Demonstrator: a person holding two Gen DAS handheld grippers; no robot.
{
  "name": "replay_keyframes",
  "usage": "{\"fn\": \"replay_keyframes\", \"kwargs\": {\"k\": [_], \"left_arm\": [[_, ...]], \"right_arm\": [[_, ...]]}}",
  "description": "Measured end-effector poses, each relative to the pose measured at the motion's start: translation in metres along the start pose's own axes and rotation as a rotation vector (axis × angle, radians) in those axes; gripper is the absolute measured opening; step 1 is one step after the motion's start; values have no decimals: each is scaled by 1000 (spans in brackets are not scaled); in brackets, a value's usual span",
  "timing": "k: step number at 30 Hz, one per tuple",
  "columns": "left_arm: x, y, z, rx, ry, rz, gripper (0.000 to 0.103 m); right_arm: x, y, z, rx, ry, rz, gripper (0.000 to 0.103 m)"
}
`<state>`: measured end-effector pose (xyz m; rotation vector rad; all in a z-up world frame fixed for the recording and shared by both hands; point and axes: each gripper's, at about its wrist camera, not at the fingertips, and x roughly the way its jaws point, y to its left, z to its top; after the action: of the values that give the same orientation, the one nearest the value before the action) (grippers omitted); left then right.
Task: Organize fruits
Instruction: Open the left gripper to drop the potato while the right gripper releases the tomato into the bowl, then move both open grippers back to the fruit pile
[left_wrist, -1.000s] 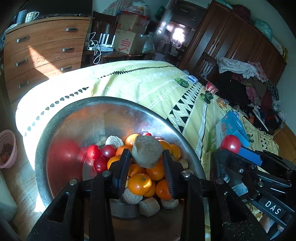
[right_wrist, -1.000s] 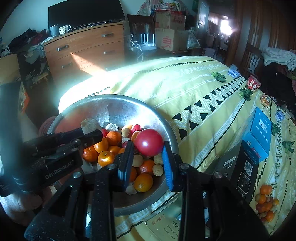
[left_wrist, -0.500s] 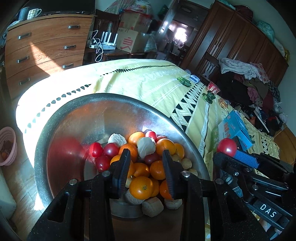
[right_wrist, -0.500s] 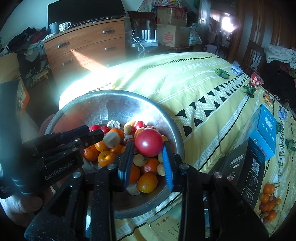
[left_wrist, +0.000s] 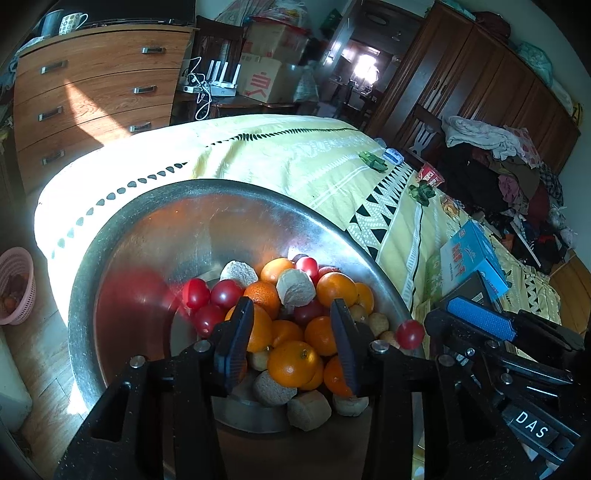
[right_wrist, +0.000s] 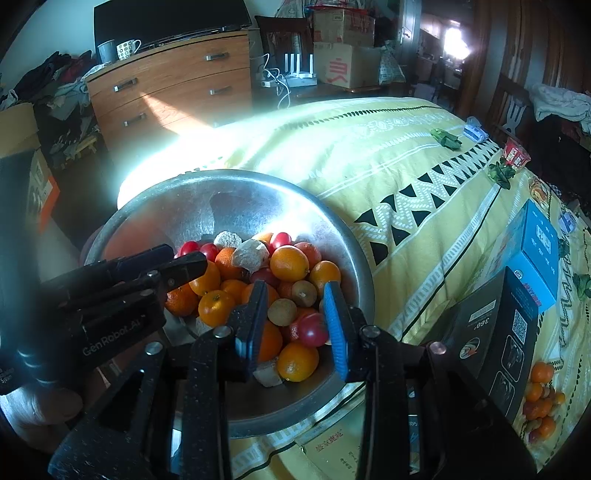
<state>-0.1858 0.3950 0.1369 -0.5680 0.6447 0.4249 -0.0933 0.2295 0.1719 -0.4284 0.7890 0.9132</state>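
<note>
A steel bowl (left_wrist: 221, 184) (right_wrist: 229, 173) on the yellow bedspread holds several oranges, red tomatoes and brown fruits. My left gripper (left_wrist: 290, 314) (right_wrist: 188, 258) hovers over the pile, its jaws opening with nothing between the pads. A rough brown fruit (left_wrist: 295, 288) (right_wrist: 251, 254) lies on top of the heap ahead of it. My right gripper (right_wrist: 295, 295) (left_wrist: 439, 310) hangs over the bowl's near right side, open. A red tomato (right_wrist: 312, 328) (left_wrist: 410, 334) is below its pads, clear of both, at the heap's edge.
A blue box (left_wrist: 472, 254) and a black box (right_wrist: 495, 332) stand on the bedspread right of the bowl. A small pile of loose fruit (right_wrist: 539, 406) lies beyond the black box. A pink basket (left_wrist: 14, 288) sits on the floor at left, before a wooden dresser (left_wrist: 92, 92).
The brown fruit left my left gripper and landed on the pile, and those jaws spread wider. The red tomato dropped out of my right gripper towards the bowl.
</note>
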Motion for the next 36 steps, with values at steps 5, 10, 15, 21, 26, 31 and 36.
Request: {"fn": "replay_keyframes", "kwargs": {"k": [5,10,15,21,26,31,36], "left_arm": [[-2,0,0,-17,-5,15,60],[-2,1,-2,-21,1,28,64],[-4,0,-4,-26,-2,33,65],[-4,-2,-3,-20,1,40,66],[-5,-5,-4,-12,2,45,66],[-9,-10,-5,-10,-5,46,66],[-14,-18,-5,-3,-15,40,66]], "right_arm": [[-4,1,-1,3,-12,1,44],[-10,2,-2,7,-34,11,63],[-12,0,-2,7,-39,14,63],[-21,-4,-3,22,-73,15,74],[-30,-8,-2,37,-101,22,74],[-45,-9,-5,45,-138,10,74],[-65,-16,-8,65,-177,1,74]]}}
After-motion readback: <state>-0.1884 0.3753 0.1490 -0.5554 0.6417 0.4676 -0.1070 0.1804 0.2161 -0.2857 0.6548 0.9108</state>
